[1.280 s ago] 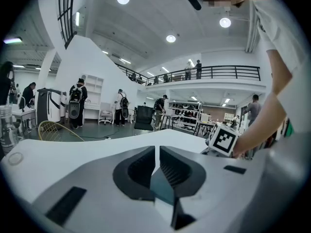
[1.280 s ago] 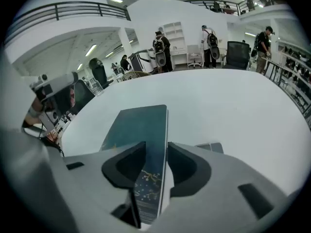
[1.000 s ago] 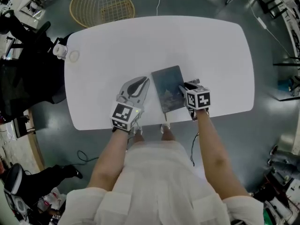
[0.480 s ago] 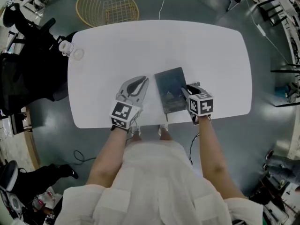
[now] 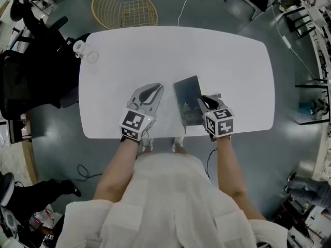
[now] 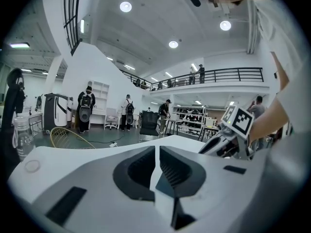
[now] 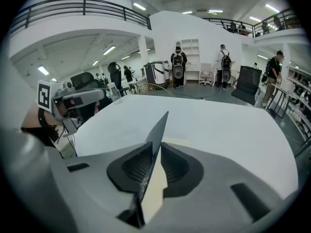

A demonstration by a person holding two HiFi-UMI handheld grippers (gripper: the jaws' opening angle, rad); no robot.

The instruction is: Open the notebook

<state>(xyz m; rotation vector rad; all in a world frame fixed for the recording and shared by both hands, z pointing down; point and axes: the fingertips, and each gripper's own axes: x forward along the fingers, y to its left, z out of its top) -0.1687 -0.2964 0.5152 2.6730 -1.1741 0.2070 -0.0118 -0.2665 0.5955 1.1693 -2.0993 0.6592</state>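
Observation:
A dark notebook (image 5: 186, 98) lies near the front edge of the white table (image 5: 176, 50). My right gripper (image 5: 203, 102) is at its right edge. The jaws are closing, and the pads pinch the dark cover (image 7: 156, 130), which stands on edge between them in the right gripper view, with cream pages below it. The cover is raised off the pages. My left gripper (image 5: 150, 91) is just left of the notebook, low over the table, with its jaws together and nothing between them (image 6: 157, 161). The right gripper (image 6: 228, 140) also shows from the left gripper view.
A clear bottle (image 5: 80, 47) and a round lid (image 5: 93, 57) stand at the table's far left corner. A wire basket (image 5: 124, 6) is on the floor beyond the table and a black chair (image 5: 31, 71) at its left. People stand far off in the hall.
My right gripper has closed on the cover's right edge and risen, so the cover tilts up and the notebook looks narrower. The left gripper has shifted only slightly.

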